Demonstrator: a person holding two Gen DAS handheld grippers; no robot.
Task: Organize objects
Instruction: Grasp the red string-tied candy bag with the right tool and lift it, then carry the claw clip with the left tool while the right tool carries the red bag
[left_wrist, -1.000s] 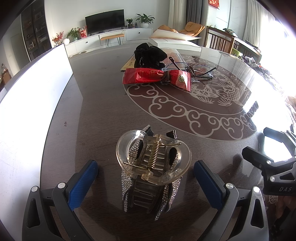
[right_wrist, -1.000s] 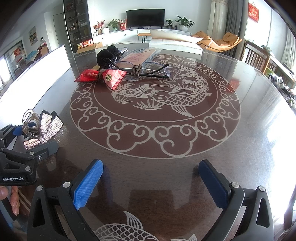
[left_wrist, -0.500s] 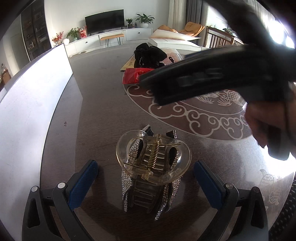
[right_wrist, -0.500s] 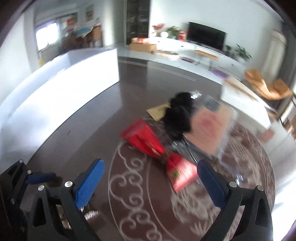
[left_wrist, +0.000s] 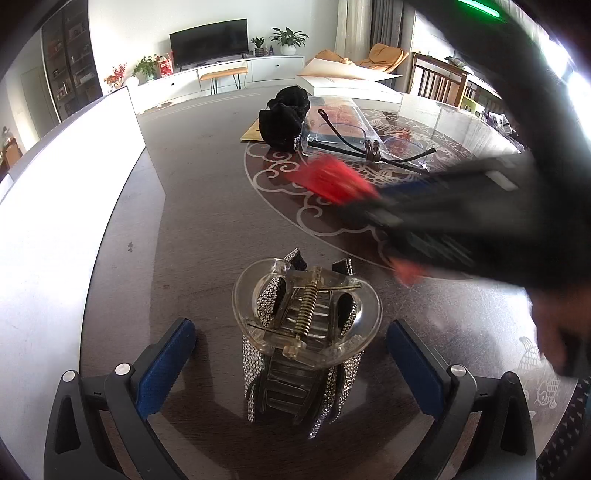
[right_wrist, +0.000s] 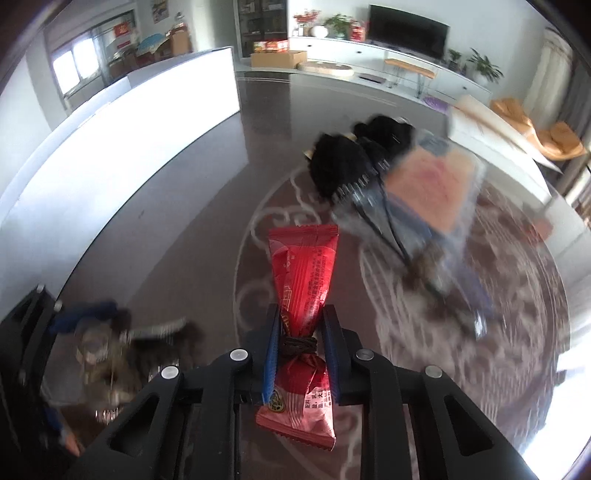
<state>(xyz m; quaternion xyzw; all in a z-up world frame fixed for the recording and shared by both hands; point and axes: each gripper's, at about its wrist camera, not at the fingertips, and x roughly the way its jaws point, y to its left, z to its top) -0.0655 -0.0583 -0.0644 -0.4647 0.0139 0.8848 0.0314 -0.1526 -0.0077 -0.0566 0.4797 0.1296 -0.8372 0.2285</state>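
My right gripper (right_wrist: 300, 328) is shut on a red snack packet (right_wrist: 303, 266), pinched at its tied middle and held above the table. In the left wrist view the packet (left_wrist: 332, 181) shows blurred, with the right gripper (left_wrist: 388, 201) crossing from the right. My left gripper (left_wrist: 291, 354) is open, its blue pads either side of a clear rhinestone hair claw (left_wrist: 304, 332) lying on the dark table (left_wrist: 184, 221). The claw (right_wrist: 110, 354) shows blurred at lower left in the right wrist view.
A black hair scrunchie (left_wrist: 284, 118), a clear plastic pouch (left_wrist: 340, 118) and a black cord (left_wrist: 373, 151) lie at the far middle of the table. A white panel (left_wrist: 66, 177) borders the table's left edge. The table's right part holds a carved pattern (left_wrist: 332, 221).
My right gripper swung left across the table, closed on the red packet and lifted it from beside the scrunchie. My left gripper and the hair claw have not moved.
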